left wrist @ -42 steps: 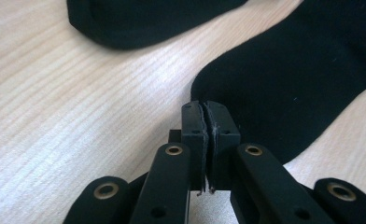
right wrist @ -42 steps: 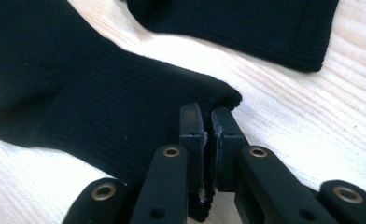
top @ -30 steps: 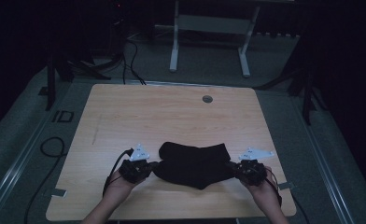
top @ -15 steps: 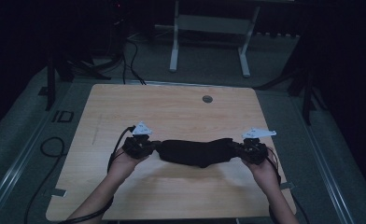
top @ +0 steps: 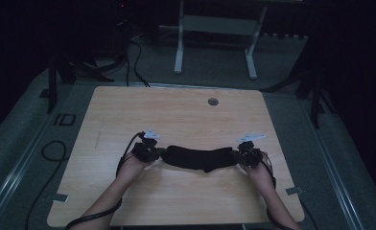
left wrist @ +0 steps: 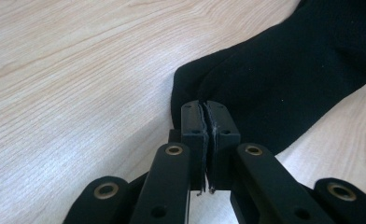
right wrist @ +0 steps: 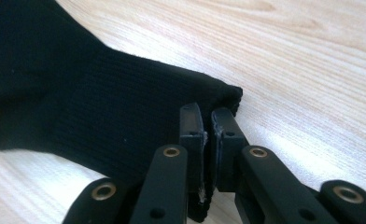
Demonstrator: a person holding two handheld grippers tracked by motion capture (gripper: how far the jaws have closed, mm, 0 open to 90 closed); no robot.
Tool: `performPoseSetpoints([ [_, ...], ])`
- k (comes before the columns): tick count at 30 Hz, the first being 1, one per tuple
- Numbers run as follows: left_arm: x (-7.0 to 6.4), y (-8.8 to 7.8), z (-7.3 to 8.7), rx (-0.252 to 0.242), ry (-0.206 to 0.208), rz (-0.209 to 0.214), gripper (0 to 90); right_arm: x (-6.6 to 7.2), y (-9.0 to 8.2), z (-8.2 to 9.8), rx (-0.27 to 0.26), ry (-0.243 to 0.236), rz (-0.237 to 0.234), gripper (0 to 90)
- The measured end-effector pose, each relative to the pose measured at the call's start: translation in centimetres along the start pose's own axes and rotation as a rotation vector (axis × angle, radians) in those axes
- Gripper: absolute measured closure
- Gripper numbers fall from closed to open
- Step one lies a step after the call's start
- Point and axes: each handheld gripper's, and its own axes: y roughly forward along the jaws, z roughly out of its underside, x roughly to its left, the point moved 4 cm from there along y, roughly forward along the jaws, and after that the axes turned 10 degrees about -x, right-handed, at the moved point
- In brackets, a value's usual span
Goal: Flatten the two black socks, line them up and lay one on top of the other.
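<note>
Obscuring the dim high view's detail, darkness leaves the black garment point(top: 199, 157) unidentifiable; your own gripper views show ribbed knit. It lies stretched on the wooden table point(top: 176, 120), long axis running nine to three o'clock. Your left gripper point(top: 148, 150) and right gripper point(top: 248, 154) are clamped on its opposite ends, a round grommet point(top: 213, 101) well apart at twelve.

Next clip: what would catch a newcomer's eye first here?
A black knit cloth stretched into a long band between the two grippers, at the near middle of the wooden table. The left gripper and right gripper each pinch one end of it. Beyond, the room is dark.
</note>
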Motion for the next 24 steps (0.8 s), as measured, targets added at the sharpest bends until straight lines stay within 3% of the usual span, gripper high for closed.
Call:
performPoseSetpoints([
  [5,0.2,0.3,-0.1,-0.025,-0.003,0.0,87.1,-0.1,0.2,0.2,0.003,0.006,-0.001,84.5],
  [8,0.0,0.0,-0.9,-0.051,0.018,-0.005,87.1,-0.1,0.2,0.2,0.011,-0.003,-0.002,84.2],
  [12,-0.4,0.1,-1.6,-0.048,0.06,-0.023,87.1,-0.3,0.2,0.3,0.007,-0.001,-0.002,84.1],
  [19,0.5,1.9,-0.3,0.01,0.019,-0.031,86.9,-0.3,0.3,0.4,0.006,-0.004,0.001,83.9],
  [24,0.7,2.3,0.1,0.001,0.005,-0.038,86.2,-0.2,0.4,0.3,0.005,-0.007,0.006,83.4],
])
